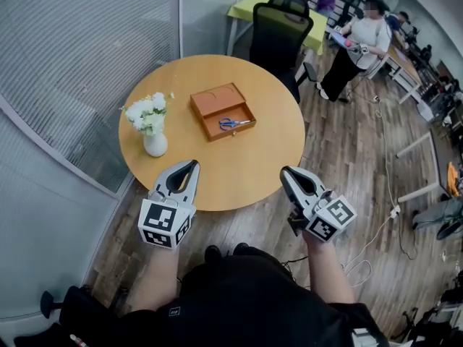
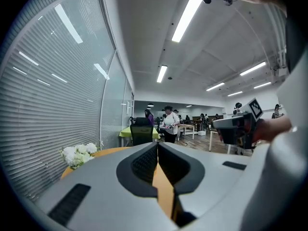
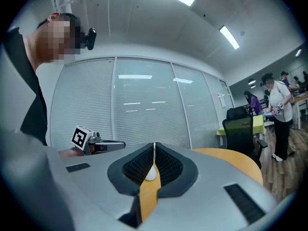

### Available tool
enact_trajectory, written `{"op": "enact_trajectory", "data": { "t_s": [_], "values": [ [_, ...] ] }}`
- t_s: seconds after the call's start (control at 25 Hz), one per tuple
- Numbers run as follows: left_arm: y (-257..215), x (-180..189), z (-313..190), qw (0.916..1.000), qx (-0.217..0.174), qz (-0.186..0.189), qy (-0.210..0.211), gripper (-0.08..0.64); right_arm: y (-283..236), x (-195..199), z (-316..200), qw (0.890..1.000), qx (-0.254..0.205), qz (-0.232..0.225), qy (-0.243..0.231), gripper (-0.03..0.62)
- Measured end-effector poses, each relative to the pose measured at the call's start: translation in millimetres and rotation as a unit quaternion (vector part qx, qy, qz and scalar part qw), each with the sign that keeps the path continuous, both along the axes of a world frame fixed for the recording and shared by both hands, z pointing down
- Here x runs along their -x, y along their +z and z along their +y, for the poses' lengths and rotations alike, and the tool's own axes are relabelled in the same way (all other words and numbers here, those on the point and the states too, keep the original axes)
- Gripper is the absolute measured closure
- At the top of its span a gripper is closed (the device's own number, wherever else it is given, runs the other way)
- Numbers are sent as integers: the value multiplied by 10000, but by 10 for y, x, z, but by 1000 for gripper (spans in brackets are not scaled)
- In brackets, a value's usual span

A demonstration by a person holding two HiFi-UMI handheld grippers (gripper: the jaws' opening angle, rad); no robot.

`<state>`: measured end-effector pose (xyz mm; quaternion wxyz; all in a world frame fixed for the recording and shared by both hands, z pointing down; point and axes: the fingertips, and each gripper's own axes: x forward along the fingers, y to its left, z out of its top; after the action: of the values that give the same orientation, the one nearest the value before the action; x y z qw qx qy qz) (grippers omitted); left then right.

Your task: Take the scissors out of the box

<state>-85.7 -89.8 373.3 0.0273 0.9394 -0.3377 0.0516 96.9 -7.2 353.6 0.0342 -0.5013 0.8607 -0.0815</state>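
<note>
Blue-handled scissors (image 1: 234,123) lie in the open tray of a brown box (image 1: 214,100) near the middle of a round wooden table (image 1: 278,114). My left gripper (image 1: 194,164) hovers over the table's near edge, jaws shut with nothing between them. Just off the near right edge, my right gripper (image 1: 283,170) is also shut and empty. Both point toward the box but are well short of it. In the left gripper view the closed jaws (image 2: 158,144) hide the box. The right gripper view (image 3: 154,144) shows only the table edge (image 3: 233,159).
A white vase of white flowers (image 1: 150,121) stands on the table's left side, to the left of the box. A black office chair (image 1: 279,22) sits behind the table, and a person (image 1: 356,43) stands at the back right. A glass wall with blinds runs along the left.
</note>
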Motion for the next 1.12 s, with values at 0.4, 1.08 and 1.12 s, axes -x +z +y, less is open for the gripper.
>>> {"op": "enact_trajectory", "data": {
  "t_s": [0.4, 1.08, 1.12],
  "values": [
    [31, 96, -364, 9994, 68, 62, -324, 546, 45, -7, -490, 9996, -13, -76, -268, 554],
    [126, -710, -1481, 9954, 353, -262, -854, 546, 347, -911, -1948, 9951, 214, -475, -843, 554],
    [121, -766, -1542, 9949, 377, -277, -890, 546, 356, -984, -2025, 9948, 220, -497, -864, 554]
  ]
}}
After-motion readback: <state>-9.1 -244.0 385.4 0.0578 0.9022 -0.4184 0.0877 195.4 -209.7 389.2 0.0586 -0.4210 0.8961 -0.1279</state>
